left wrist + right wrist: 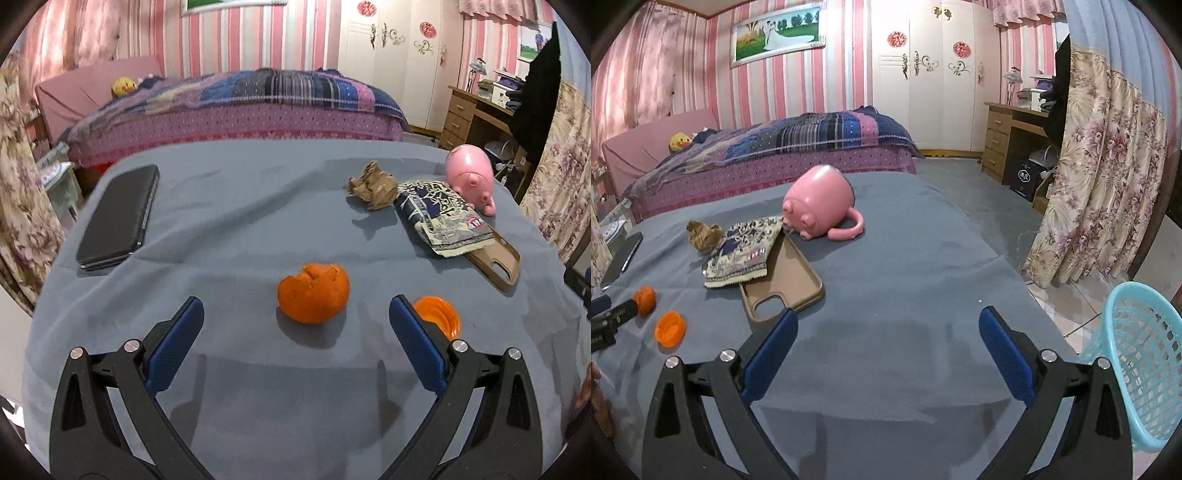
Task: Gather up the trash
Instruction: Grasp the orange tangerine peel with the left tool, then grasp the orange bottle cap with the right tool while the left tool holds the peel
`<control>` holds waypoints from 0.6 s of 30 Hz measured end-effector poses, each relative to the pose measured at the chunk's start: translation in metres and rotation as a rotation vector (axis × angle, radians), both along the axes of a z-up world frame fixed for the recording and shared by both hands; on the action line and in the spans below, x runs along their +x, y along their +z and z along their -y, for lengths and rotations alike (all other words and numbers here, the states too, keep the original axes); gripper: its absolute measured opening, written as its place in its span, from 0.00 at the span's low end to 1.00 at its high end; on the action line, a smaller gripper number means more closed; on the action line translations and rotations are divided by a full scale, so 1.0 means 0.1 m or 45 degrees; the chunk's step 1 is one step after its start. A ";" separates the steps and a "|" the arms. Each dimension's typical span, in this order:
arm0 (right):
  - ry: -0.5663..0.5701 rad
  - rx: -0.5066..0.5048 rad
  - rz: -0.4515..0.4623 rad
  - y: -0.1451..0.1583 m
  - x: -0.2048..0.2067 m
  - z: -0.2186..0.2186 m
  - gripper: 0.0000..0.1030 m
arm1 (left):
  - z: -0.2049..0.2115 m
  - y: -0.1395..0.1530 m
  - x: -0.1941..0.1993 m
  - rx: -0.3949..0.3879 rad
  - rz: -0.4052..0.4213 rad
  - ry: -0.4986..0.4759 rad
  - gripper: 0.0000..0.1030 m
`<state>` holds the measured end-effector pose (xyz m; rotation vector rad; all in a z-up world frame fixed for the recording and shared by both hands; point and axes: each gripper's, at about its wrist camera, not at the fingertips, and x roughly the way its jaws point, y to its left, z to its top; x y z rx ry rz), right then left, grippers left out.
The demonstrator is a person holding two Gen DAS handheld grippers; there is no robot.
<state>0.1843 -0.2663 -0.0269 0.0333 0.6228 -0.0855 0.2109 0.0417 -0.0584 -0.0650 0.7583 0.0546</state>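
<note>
In the left wrist view, the orange cap [439, 320] is partly hidden behind a blue finger pad [417, 350]. The phone case [498, 264] is half covered by the printed wrapper [443, 218]. In the right wrist view, the blue basket [1141, 362] is cut off by the frame edge, and the orange peel [645, 299] is partly hidden behind the left hand-held gripper's finger.

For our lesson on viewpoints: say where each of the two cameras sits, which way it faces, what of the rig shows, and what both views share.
Left wrist: behind the open left gripper, facing the orange peel and bed.
Right wrist: behind the open right gripper, facing bare grey cloth; blue basket at right; left gripper's tip at the left edge.
Shared: pink pig mug, orange cap, phone case.
</note>
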 end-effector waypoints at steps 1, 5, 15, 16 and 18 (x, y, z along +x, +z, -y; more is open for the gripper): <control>0.000 -0.001 -0.005 -0.01 0.01 0.00 0.94 | -0.01 -0.02 0.06 -0.005 -0.013 -0.003 0.88; 0.005 -0.002 -0.026 -0.05 0.04 -0.01 0.94 | 0.03 -0.11 0.26 -0.019 -0.094 -0.053 0.60; 0.089 -0.016 -0.030 -0.04 0.03 -0.28 0.94 | -0.01 -0.05 0.04 -0.004 -0.055 -0.058 0.25; 0.100 -0.016 -0.030 -0.04 0.03 -0.31 0.94 | -0.04 -0.04 -0.01 0.007 -0.047 -0.043 0.25; 0.146 -0.021 -0.025 -0.03 0.02 -0.45 0.94 | -0.14 -0.02 -0.11 0.041 -0.033 -0.013 0.25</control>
